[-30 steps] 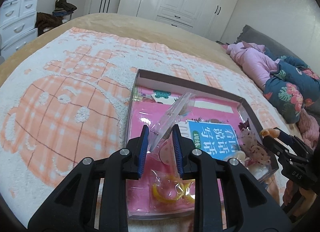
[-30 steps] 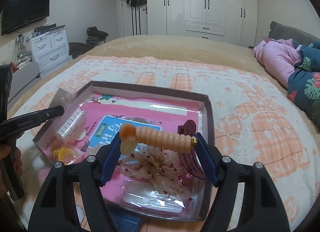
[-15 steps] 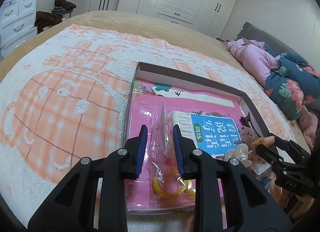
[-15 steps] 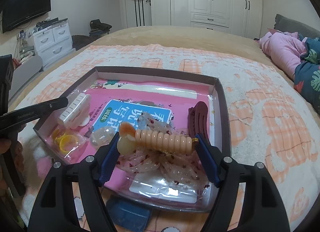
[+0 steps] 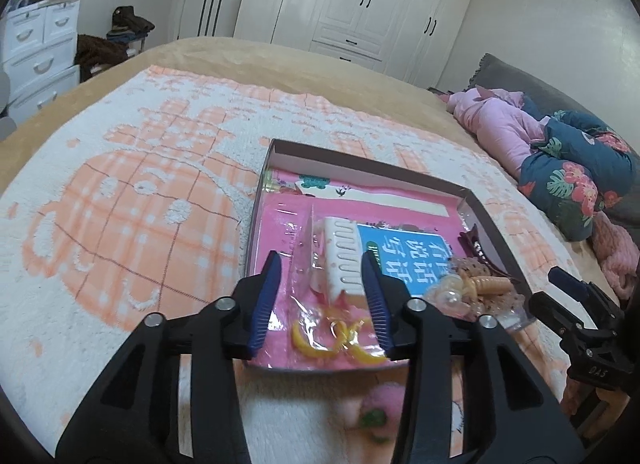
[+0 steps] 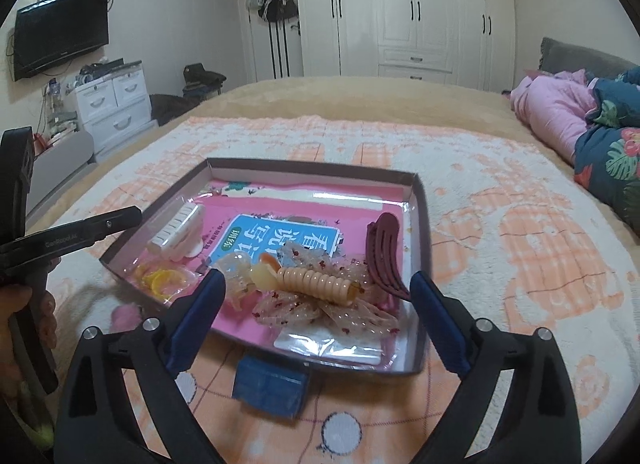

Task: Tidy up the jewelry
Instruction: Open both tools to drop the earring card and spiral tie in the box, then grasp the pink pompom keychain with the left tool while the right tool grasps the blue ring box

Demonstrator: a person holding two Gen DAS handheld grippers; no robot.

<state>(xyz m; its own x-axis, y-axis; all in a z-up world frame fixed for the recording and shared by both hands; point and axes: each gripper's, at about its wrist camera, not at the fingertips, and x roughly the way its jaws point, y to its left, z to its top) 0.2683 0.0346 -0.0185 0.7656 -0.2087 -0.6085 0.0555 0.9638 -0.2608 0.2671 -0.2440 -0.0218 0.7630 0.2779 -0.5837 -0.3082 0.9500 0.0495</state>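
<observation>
On the blanket-covered bed (image 6: 500, 192), your left gripper (image 5: 324, 296) hangs over the near-left corner of the shallow box (image 6: 312, 166), its jaws opening and pinching nothing; the bagged white comb clip (image 5: 342, 260) lies flat in the box between and beyond them, with the yellow rings (image 5: 340, 338) in their wrapper just nearer you. Move right and the spiral hair tie (image 6: 316, 284) rests on the spotted sheer scrunchie (image 6: 320, 310), beside the maroon claw clip (image 6: 386, 252). Your right gripper (image 6: 316, 314) frames them, jaws opening wide, nothing between the pads. To finish this release cleanly, lift both grippers straight away so no plastic wrapper drags out. A blue object (image 6: 272, 386) lies on the bed outside the box's near wall, and a pink blurred thing (image 5: 372, 408) sits below the left jaws; neither can be identified.
</observation>
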